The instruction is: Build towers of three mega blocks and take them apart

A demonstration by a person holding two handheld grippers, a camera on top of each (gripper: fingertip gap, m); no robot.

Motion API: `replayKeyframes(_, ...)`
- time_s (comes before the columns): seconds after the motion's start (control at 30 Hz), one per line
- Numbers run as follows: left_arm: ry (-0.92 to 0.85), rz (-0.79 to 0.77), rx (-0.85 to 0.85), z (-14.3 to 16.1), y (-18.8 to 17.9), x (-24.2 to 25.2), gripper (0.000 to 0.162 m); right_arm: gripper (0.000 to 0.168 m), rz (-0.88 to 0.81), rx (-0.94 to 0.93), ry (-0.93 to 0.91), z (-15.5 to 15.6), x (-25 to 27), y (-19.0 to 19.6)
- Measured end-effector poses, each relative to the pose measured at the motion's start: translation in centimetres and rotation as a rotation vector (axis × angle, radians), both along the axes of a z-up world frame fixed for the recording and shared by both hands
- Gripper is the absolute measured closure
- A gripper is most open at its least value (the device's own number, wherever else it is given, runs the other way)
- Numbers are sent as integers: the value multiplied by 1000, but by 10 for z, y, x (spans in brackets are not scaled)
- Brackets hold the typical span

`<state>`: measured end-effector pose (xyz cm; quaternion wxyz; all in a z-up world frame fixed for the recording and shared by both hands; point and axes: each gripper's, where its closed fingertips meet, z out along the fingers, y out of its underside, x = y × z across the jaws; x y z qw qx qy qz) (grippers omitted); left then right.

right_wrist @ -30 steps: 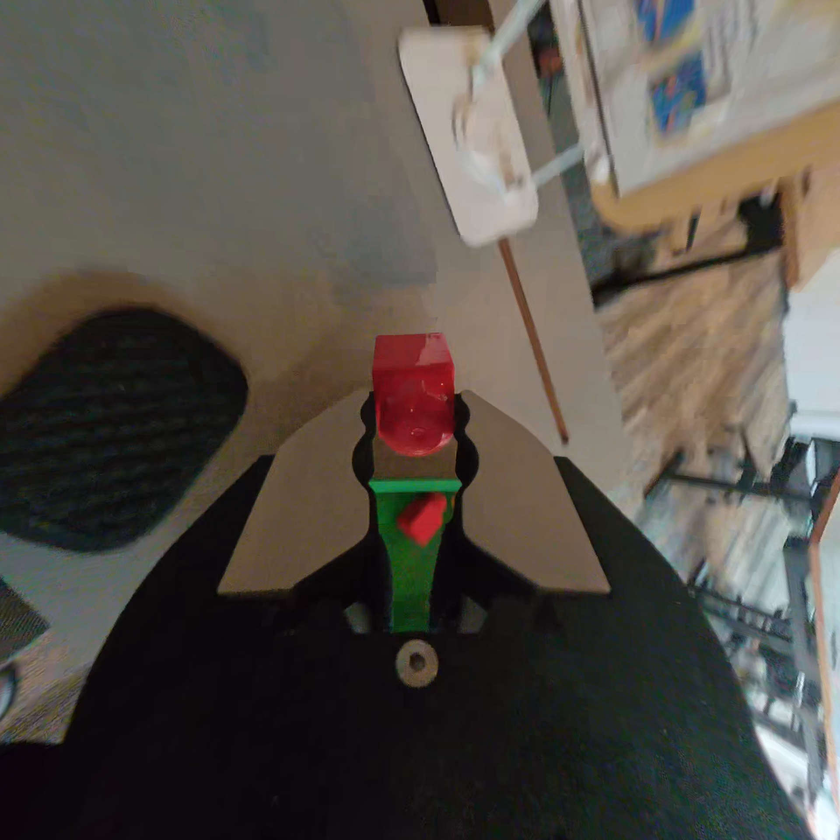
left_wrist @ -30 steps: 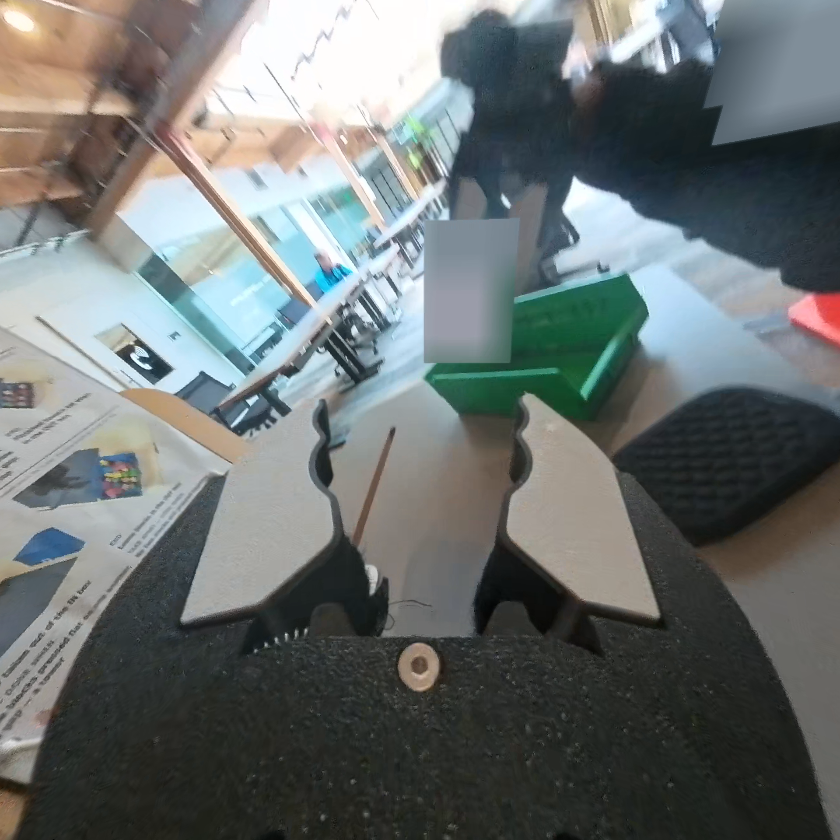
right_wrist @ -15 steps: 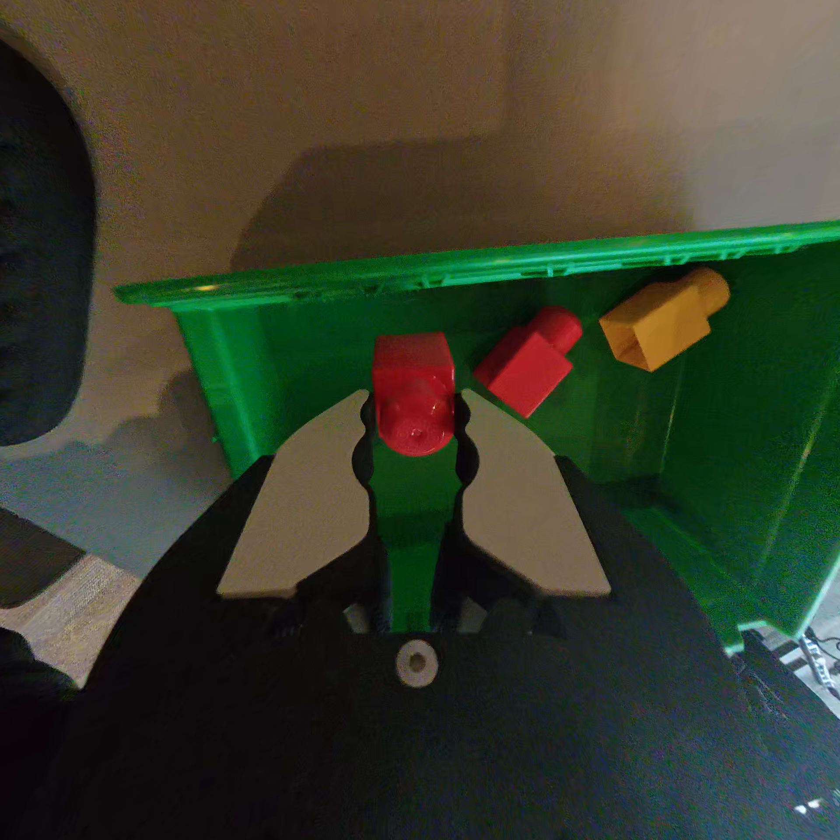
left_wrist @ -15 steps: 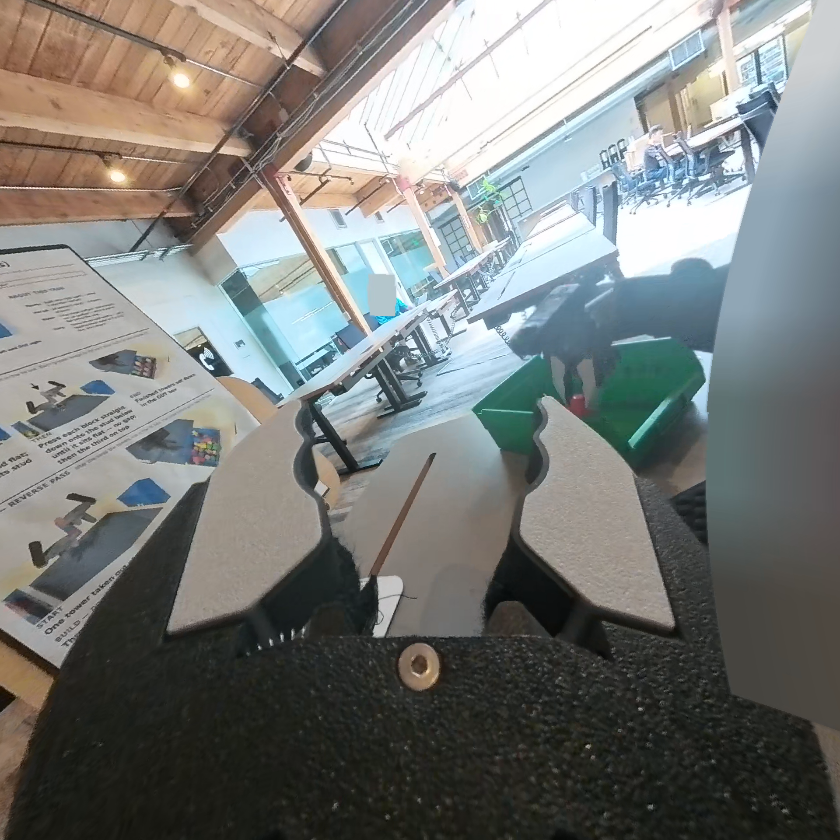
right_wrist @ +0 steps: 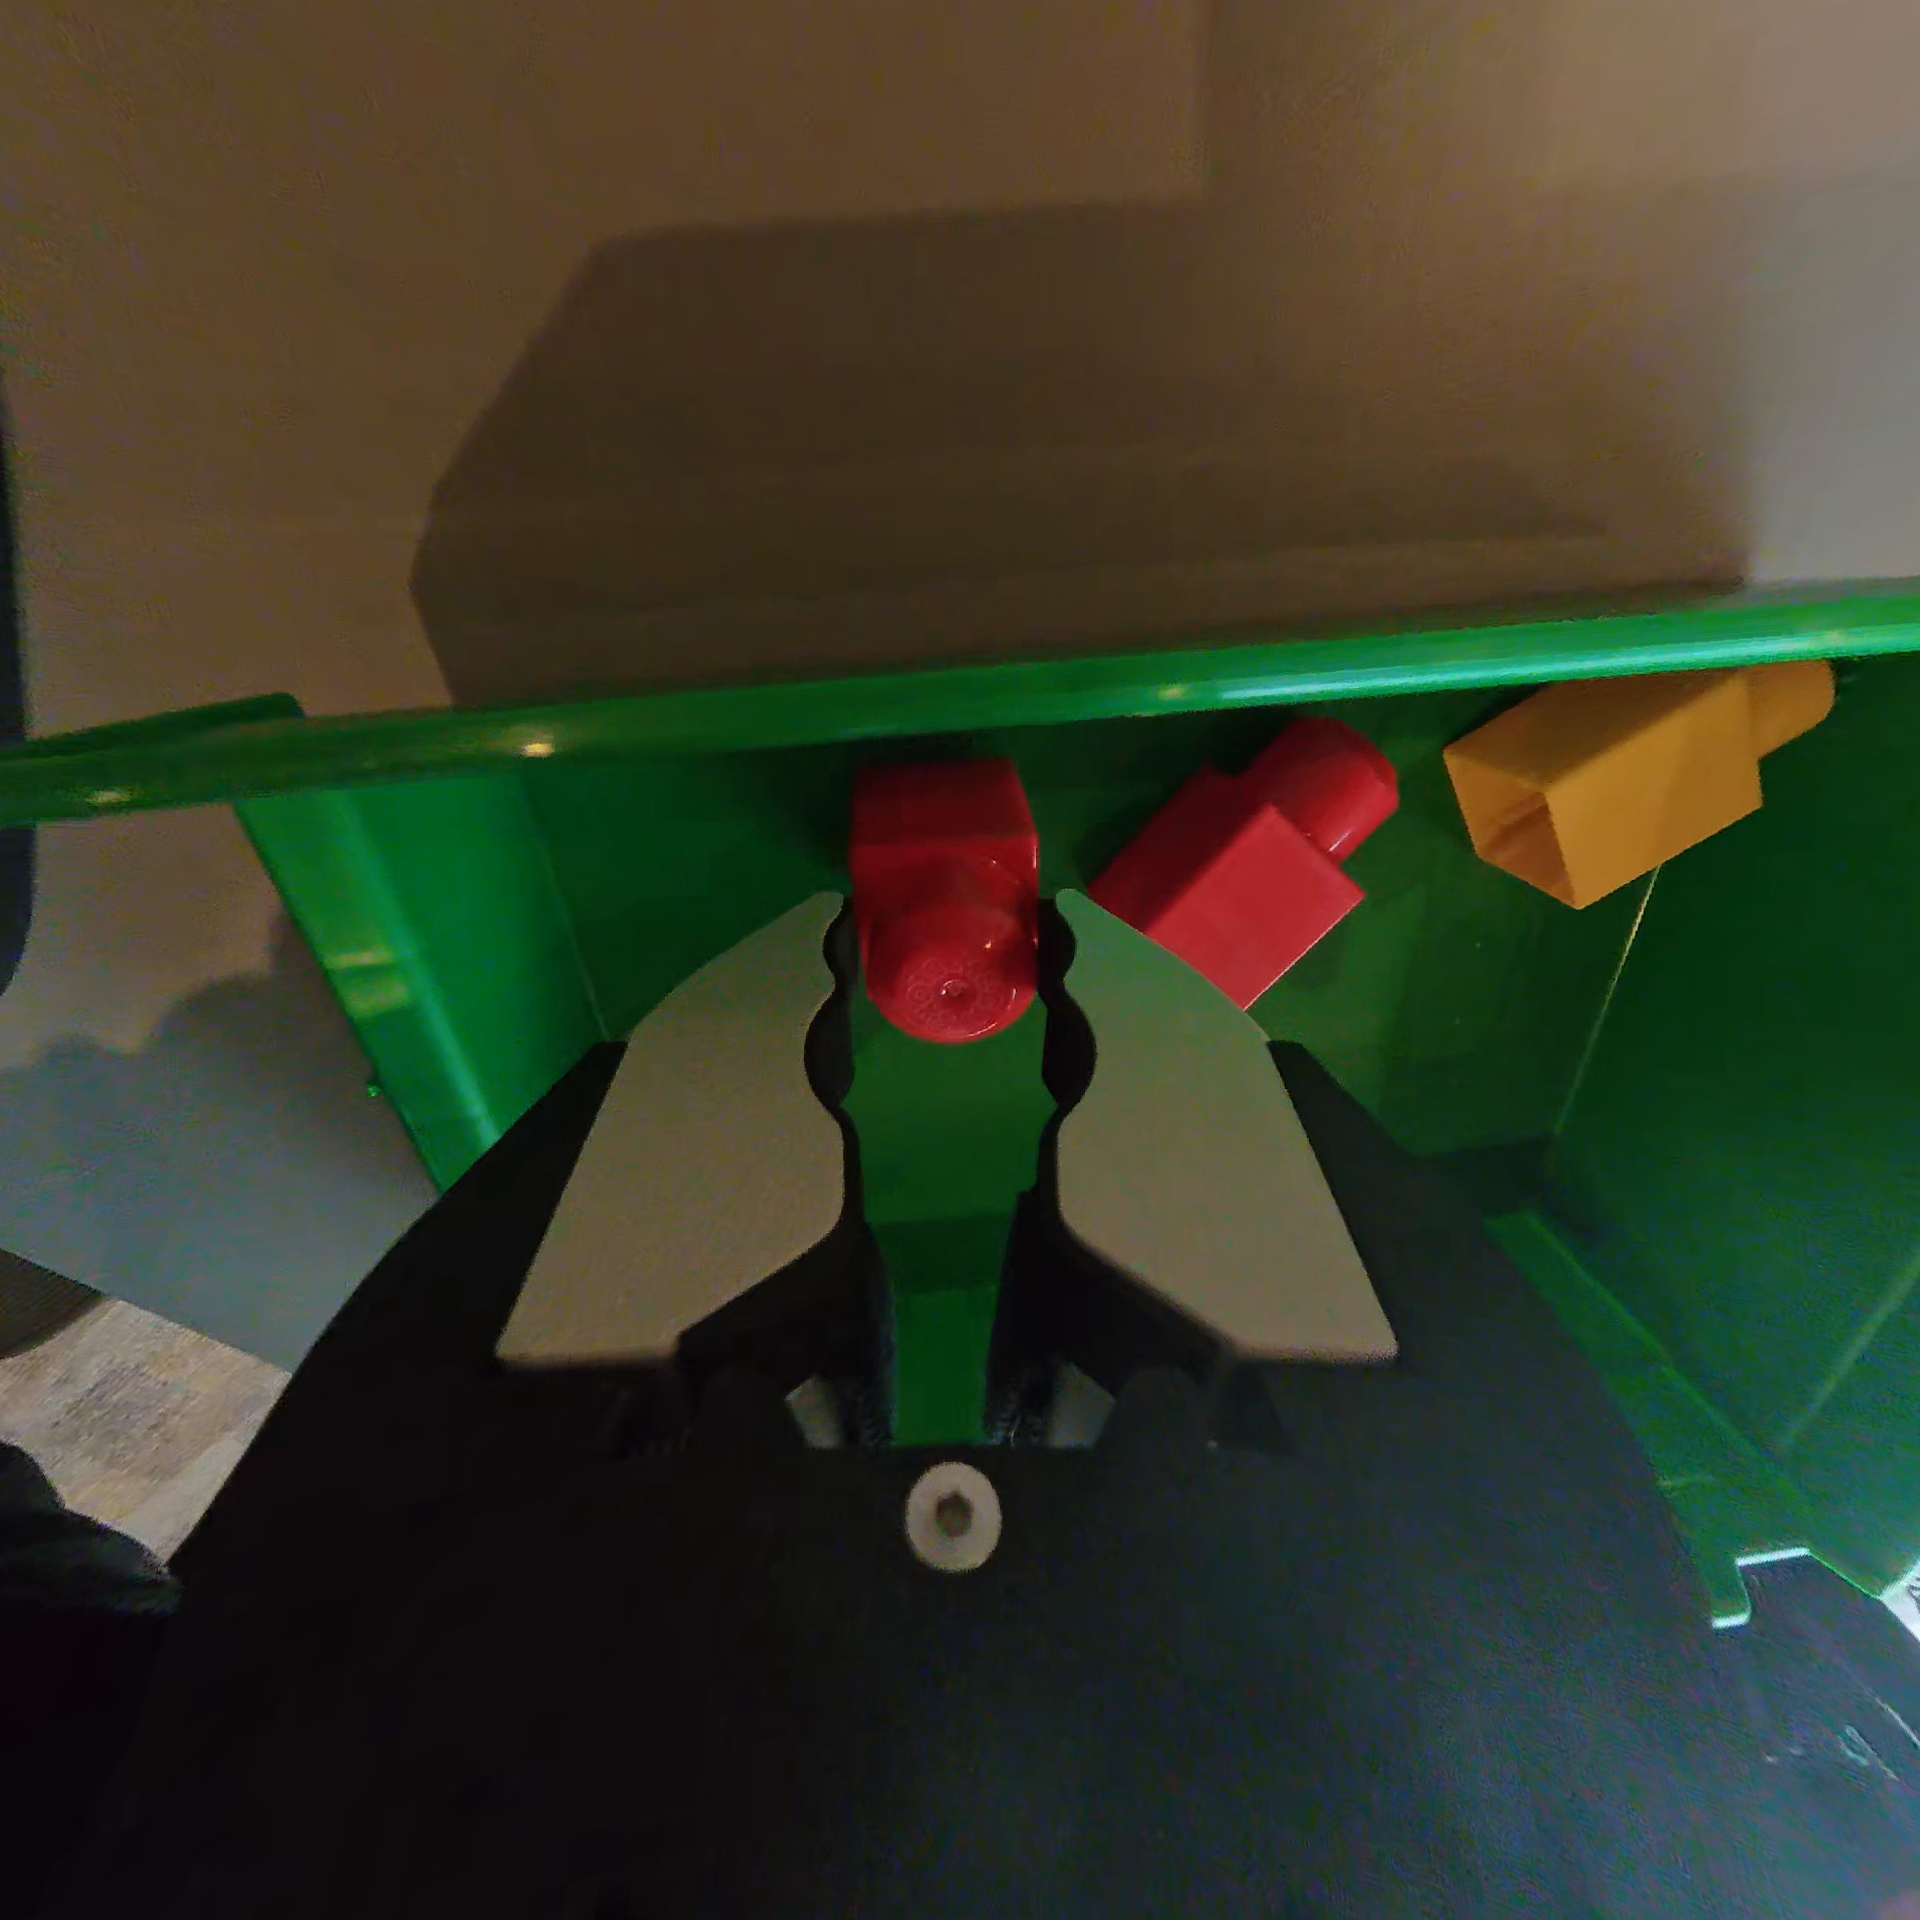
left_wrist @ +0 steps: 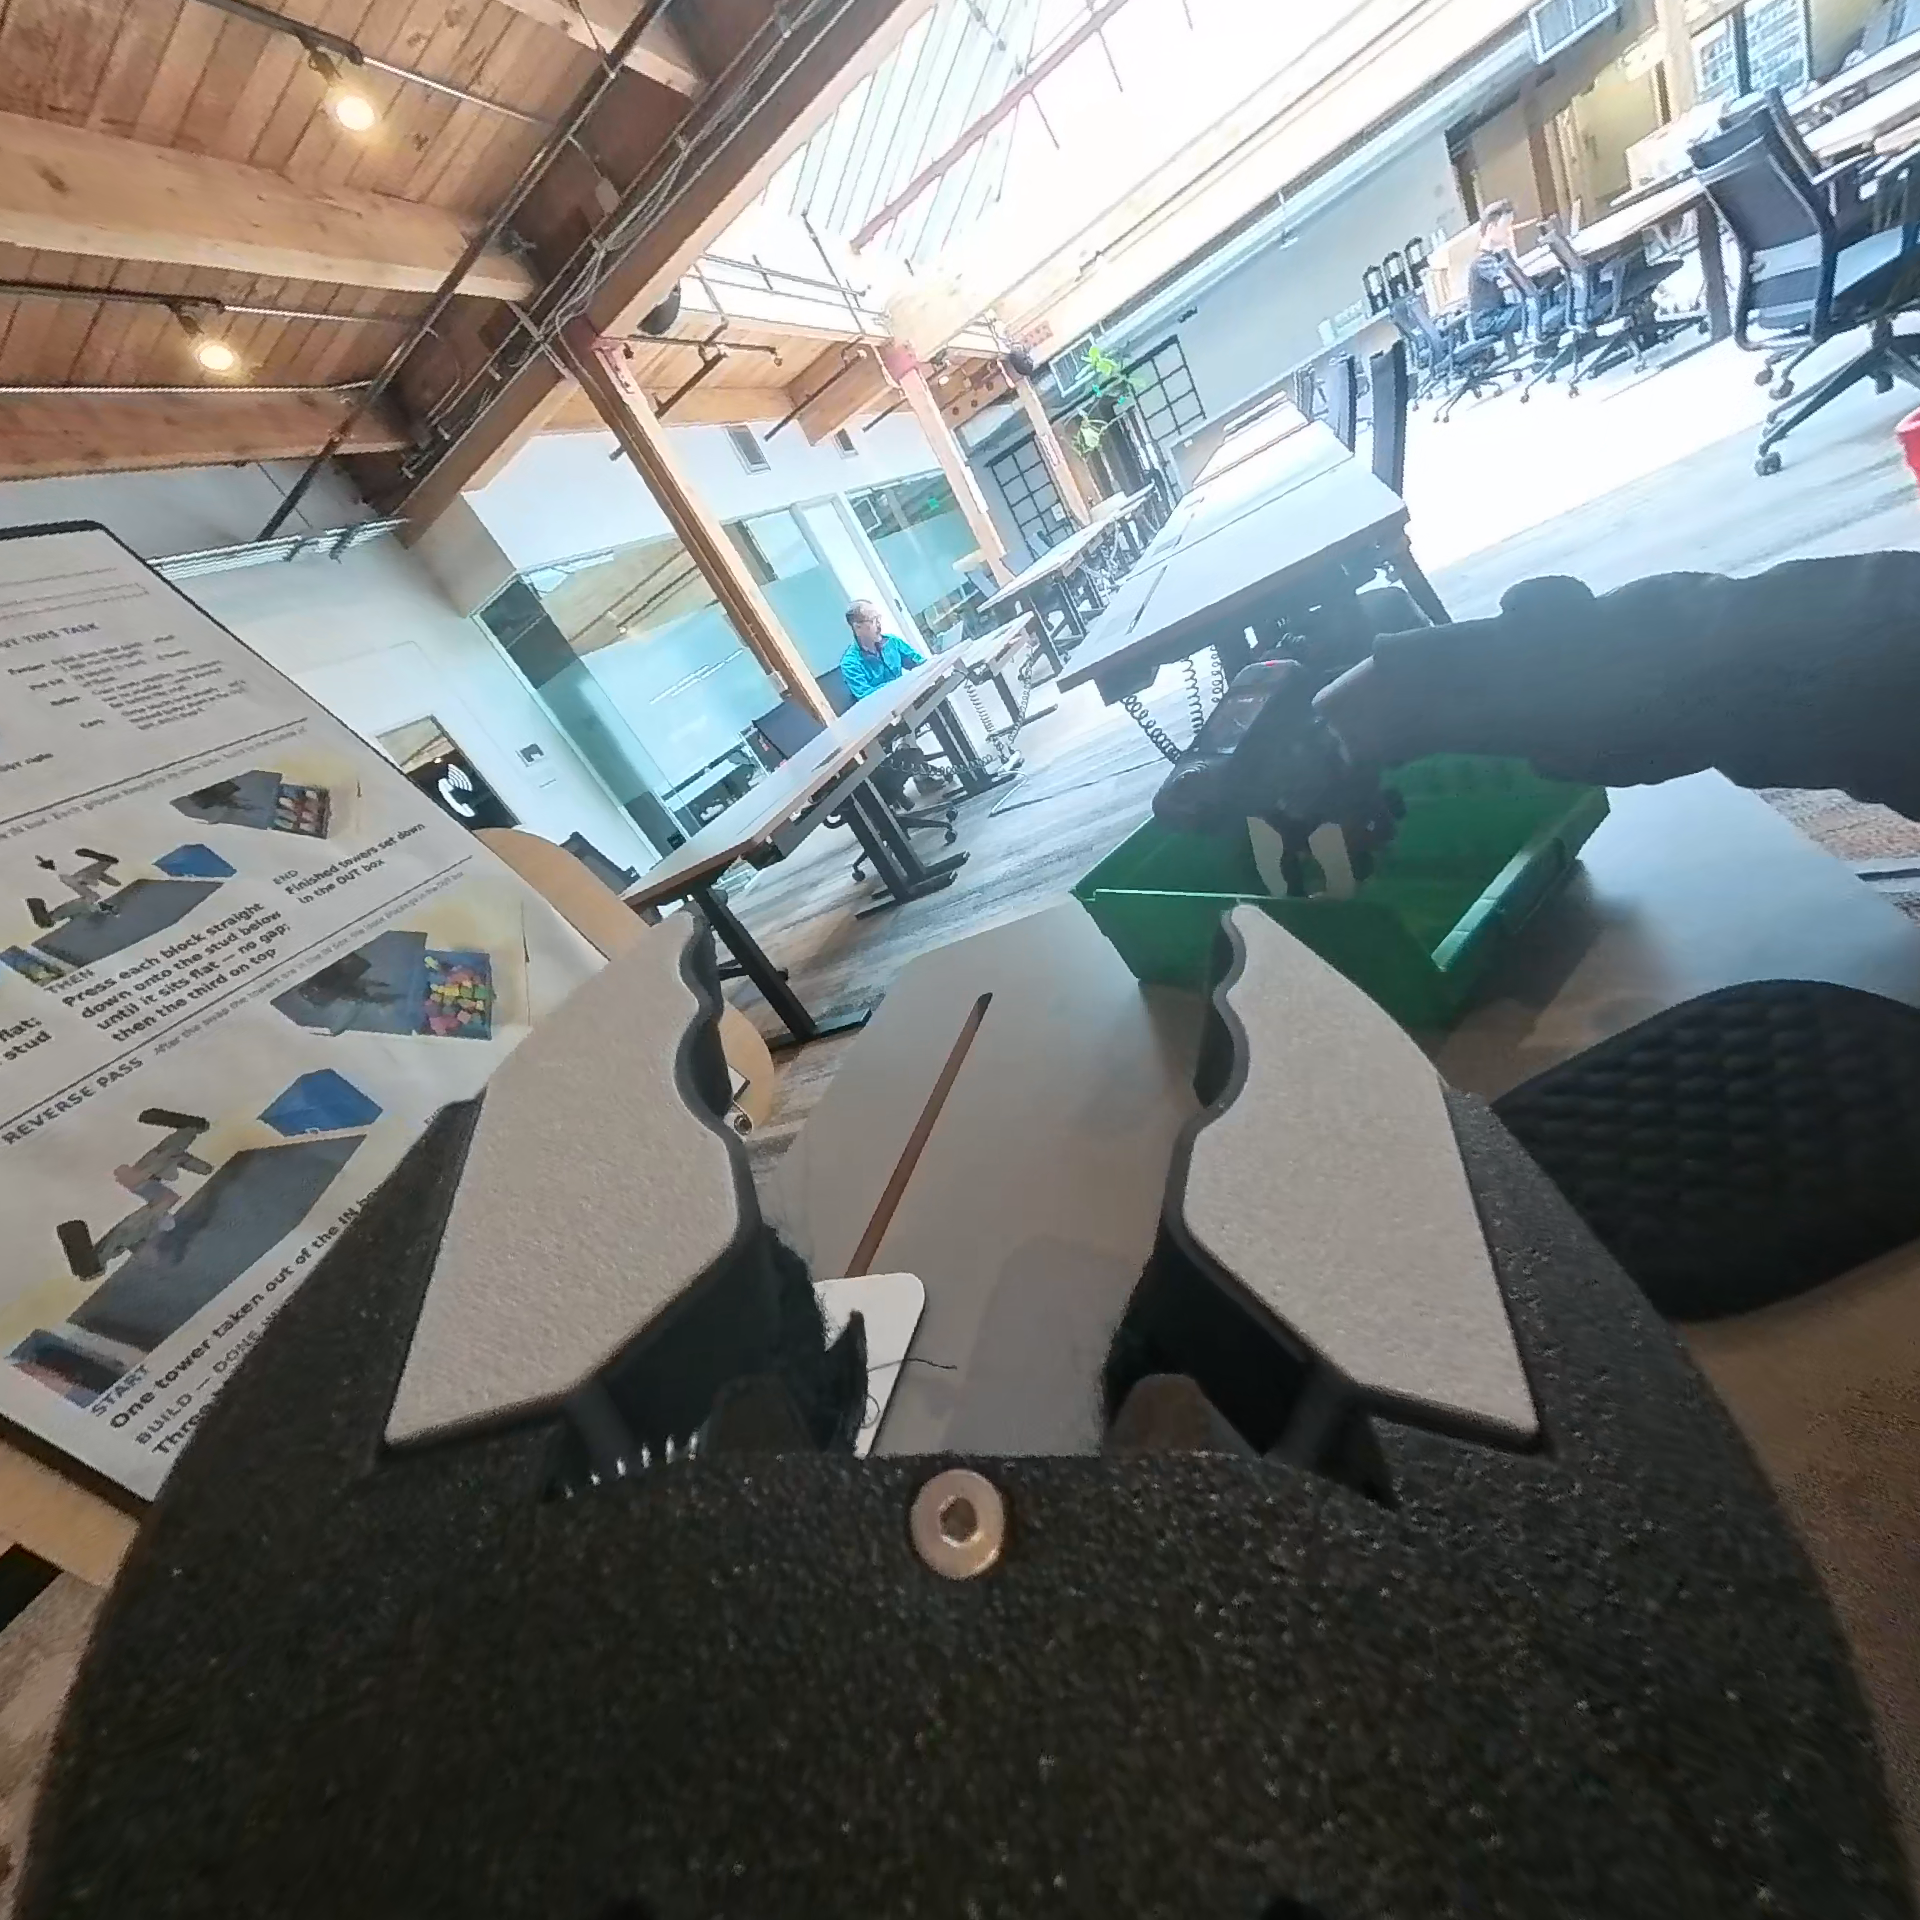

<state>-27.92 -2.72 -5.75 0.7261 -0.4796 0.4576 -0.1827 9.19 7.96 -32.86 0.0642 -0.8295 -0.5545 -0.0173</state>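
Note:
My right gripper point(right_wrist: 948, 909) is shut on a red mega block point(right_wrist: 940, 831), gripping its stud end, and holds it low inside the green bin point(right_wrist: 1039, 696) near the bin's wall. A second red block point(right_wrist: 1236, 883) and an orange block point(right_wrist: 1621, 790) lie loose in the bin to the right. My left gripper point(left_wrist: 961, 935) is open and empty above the grey table point(left_wrist: 1039, 1091). In the left wrist view the right gripper point(left_wrist: 1299, 821), held by a black-sleeved hand, reaches into the green bin point(left_wrist: 1475, 914) at the far right.
An instruction poster point(left_wrist: 208, 987) stands at the left. A black textured mat point(left_wrist: 1714, 1132) lies on the table at the right. A thin brown stick point(left_wrist: 920, 1132) and a white card point(left_wrist: 873, 1320) lie ahead of the left gripper. Desks and chairs fill the room behind. The left gripper's tips are roughly 45 centimeters from the right gripper's.
My right gripper carried the red block from over the table into the green bin and has sunk deeper toward its wall. The left gripper stayed open and tilted slightly.

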Motion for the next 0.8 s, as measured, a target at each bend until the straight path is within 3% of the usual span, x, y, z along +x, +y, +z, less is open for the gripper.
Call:
replayKeyframes(0.23, 9, 9, 3, 1, -2, -5, 74, 122, -37, 46, 59, 11, -2, 4)
replayKeyframes(0.37, 0, 15, 9, 3, -3, -9, 74, 112, -75, 155, 86, 37, 0, 4)
replayKeyframes(0.53, 5, 36, 8, 3, -2, -14, 74, 99, -123, 498, 332, 119, -34, 9)
replayKeyframes(0.67, -5, 43, 7, 5, -2, -16, 75, 93, -85, 791, 729, 204, -87, -8)
replayKeyframes(0.8, -11, 52, 0, 5, 0, -19, 75, 79, -5, 983, 1094, 263, -137, -40)
